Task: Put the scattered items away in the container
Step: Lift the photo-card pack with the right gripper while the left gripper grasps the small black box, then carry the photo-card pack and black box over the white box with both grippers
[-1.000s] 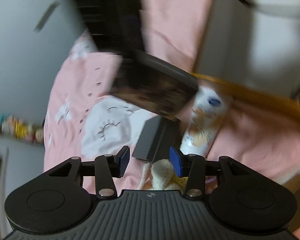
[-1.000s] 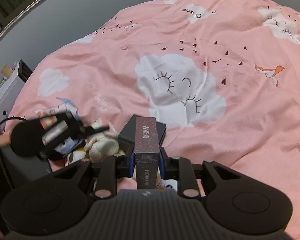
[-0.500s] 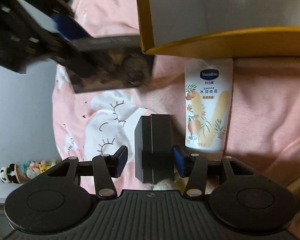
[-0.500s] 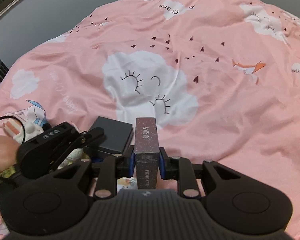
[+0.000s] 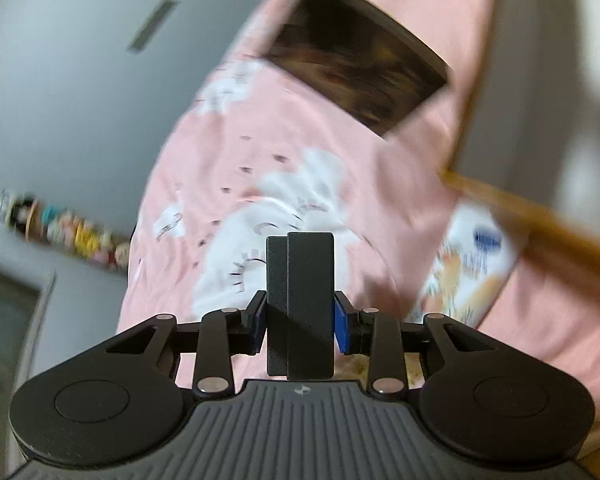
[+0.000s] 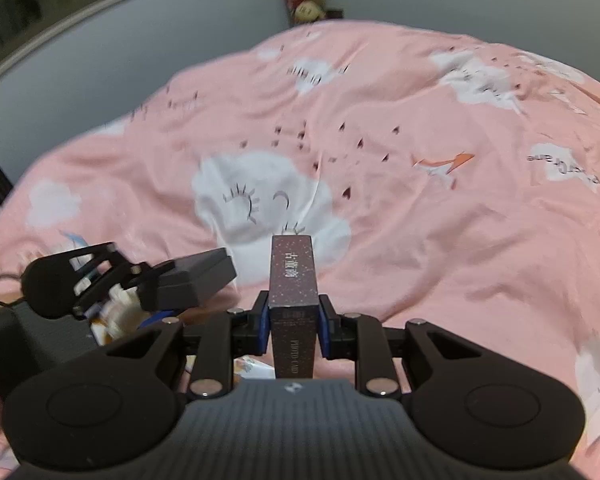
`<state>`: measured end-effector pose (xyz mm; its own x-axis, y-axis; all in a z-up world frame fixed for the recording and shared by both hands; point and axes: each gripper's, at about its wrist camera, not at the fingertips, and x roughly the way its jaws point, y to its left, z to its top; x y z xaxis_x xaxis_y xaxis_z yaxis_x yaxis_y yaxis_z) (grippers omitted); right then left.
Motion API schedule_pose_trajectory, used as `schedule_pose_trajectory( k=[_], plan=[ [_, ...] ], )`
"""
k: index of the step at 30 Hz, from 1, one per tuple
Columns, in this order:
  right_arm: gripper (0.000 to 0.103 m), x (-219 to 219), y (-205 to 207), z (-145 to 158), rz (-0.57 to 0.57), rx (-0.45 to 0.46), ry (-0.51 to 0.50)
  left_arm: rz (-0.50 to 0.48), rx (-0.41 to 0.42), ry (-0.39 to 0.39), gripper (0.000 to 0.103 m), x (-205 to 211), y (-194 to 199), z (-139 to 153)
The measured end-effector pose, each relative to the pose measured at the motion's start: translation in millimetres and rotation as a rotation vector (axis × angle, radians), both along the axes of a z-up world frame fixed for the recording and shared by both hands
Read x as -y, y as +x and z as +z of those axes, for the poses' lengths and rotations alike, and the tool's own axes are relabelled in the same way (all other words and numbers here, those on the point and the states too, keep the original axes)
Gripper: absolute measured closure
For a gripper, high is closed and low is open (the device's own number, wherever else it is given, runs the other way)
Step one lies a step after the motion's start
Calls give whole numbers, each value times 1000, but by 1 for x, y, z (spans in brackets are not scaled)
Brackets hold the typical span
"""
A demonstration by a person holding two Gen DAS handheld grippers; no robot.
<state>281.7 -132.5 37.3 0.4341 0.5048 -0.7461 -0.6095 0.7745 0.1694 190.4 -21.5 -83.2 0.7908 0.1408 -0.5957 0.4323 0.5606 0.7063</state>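
Both loads pinched and airborne, black box [image 5: 300, 300] left, speckled carton [image 6: 294, 300] right, container [image 5: 532, 216] at right edge, lotion tube [image 5: 472, 264] still lying loose.

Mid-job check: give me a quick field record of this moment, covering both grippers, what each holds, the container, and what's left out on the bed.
left gripper: shut on black box, held clear of the bedding
right gripper: shut on speckled card box, end-on to its camera
container: yellow-rimmed, right of the left gripper, blurred
lotion tube: lying on the pink duvet beside the container
cream knitted item: on the bed, below the left gripper
image quality: left wrist view motion-blurred
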Motion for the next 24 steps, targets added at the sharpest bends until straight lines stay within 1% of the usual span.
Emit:
schedule_pose_trajectory(
  k=[1,4,5,10,13,15,16,18,20,24],
  plan=[
    [78,6,-4,3,-11,6,14,29,-3,-57,65,-1,-3,12],
    [78,22,-20,10,-44,15,53,118,-63,-274,65,-8,-13,51],
    [78,28,-27,12,-55,17,68,143,-79,-335,65,-11,-16,62],
    [78,58,-67,21,-106,49,125,201,-153,-628,65,-23,-43,109],
    [78,77,-94,21,-160,71,154,219,-216,-772,65,-26,-54,126],
    [78,89,-109,18,-198,66,178,232,-262,-858,65,-25,-63,129],
    [78,95,-116,15,-215,62,186,237,-294,-913,65,-24,-67,131],
    [78,106,-131,10,-253,60,188,241,-347,-993,65,-23,-67,128],
    [78,114,-143,2,-290,60,172,246,-397,-1047,65,-20,-63,123],
    [78,128,-162,-19,-345,16,159,270,-492,-1080,65,-3,-60,102]
  ],
)
